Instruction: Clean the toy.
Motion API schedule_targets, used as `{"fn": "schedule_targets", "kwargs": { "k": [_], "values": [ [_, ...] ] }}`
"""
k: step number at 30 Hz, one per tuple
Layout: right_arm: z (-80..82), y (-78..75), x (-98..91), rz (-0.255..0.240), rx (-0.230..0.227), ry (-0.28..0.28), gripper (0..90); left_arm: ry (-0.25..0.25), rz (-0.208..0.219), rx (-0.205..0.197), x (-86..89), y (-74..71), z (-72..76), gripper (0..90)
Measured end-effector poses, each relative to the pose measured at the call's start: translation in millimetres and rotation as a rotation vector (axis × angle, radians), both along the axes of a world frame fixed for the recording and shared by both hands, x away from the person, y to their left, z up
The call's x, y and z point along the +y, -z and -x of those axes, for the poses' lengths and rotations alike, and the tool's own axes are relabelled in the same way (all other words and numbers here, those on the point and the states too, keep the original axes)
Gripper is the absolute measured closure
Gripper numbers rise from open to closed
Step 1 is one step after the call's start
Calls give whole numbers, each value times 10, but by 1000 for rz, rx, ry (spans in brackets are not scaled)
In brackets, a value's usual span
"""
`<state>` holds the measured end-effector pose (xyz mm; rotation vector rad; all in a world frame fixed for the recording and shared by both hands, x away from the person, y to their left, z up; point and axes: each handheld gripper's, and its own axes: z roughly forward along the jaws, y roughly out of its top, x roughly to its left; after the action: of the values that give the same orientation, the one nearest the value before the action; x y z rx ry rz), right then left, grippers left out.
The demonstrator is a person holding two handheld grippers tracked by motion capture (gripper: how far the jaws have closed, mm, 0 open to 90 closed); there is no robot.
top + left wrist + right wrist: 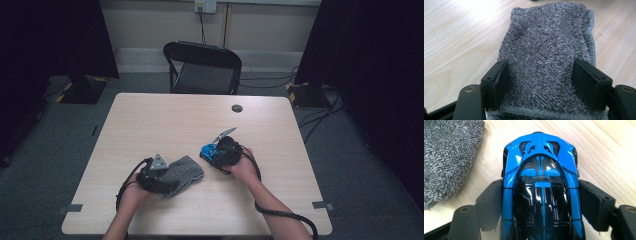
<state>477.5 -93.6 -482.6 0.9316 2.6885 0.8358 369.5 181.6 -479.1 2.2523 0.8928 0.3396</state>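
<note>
A folded grey terry towel (189, 169) (546, 42) lies flat on the pale wooden table (165, 115), left of centre near the front. My left gripper (171, 178) (540, 75) rests over its near end, jaws apart, one at each side edge of the towel without squeezing it. A glossy blue and black toy car (209, 151) (540, 170) sits on the table just right of the towel. My right gripper (214, 155) (540, 200) is shut on it, pads pressed against both flanks, and the car's far end sticks out past the jaws.
A small black round disc (237, 108) lies near the table's far edge. A black folding chair (202, 67) stands behind the table. Cables trail from both grippers toward the front edge. In the right gripper view the towel's corner (446, 157) lies close to the car's left.
</note>
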Motion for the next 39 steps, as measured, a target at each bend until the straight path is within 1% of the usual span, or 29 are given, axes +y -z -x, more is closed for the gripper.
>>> {"fn": "schedule_targets", "kwargs": {
  "k": [2, 4, 6, 7, 8, 9, 11, 13, 15, 18, 19, 20, 23, 25, 26, 27, 28, 34, 36, 39],
  "values": [
    [12, 4, 8, 10, -16, -13, 255, -3, 4, 7, 0, 9, 0, 303],
    [22, 15, 18, 43, -36, -44, 227, -4, 7, 6, -1, 17, 0, 302],
    [24, 9, 9, 59, -34, -62, 201, -3, 2, 6, -1, 20, 1, 302],
    [26, 4, -1, 72, -42, -72, 186, -4, 3, 7, -1, 21, -1, 303],
    [28, 1, -14, 70, -43, -78, 167, -4, 5, 9, -1, 25, -2, 302],
    [22, 2, -29, 64, -33, -89, 156, -4, 6, 9, 0, 27, -3, 302],
    [29, 2, -54, 76, -29, -93, 154, -4, 7, 9, 0, 33, -7, 302],
    [20, 8, -75, 57, -10, -91, 155, -2, 4, 8, -1, 34, -10, 302],
    [3, 7, -79, 53, -15, -81, 156, -4, 8, 8, -4, 39, -10, 302],
    [-43, 8, -64, 31, 0, -68, 154, -6, 9, 9, -3, 39, -9, 302],
    [-53, 11, -48, 27, -7, -69, 161, -6, 8, 11, -3, 39, -10, 303],
    [-59, 14, -35, 22, -4, -66, 167, -4, 9, 11, -3, 41, -13, 302],
    [-85, 22, 16, 8, 0, -40, 171, -4, 9, 13, -4, 43, -14, 303],
    [-77, 51, 47, 17, -2, -45, 182, -3, 6, 10, -1, 38, -11, 303],
    [-72, 54, 49, 12, -12, -42, 192, -2, 6, 10, -3, 40, -11, 303],
    [-71, 54, 47, 3, -10, -38, 236, -1, 4, 8, -2, 40, -13, 303],
    [-63, 47, 43, -1, -13, -42, 247, -2, 8, 12, -4, 42, -14, 304],
    [-65, 32, 59, 5, 1, -27, 255, -1, 7, 10, -4, 39, -16, 305],
    [-68, 28, 51, 4, 5, -28, 256, -1, 8, 10, -2, 39, -17, 305],
    [-75, 13, 24, -9, 23, -28, 258, -1, 9, 9, -4, 32, -19, 305]
  ]
}}
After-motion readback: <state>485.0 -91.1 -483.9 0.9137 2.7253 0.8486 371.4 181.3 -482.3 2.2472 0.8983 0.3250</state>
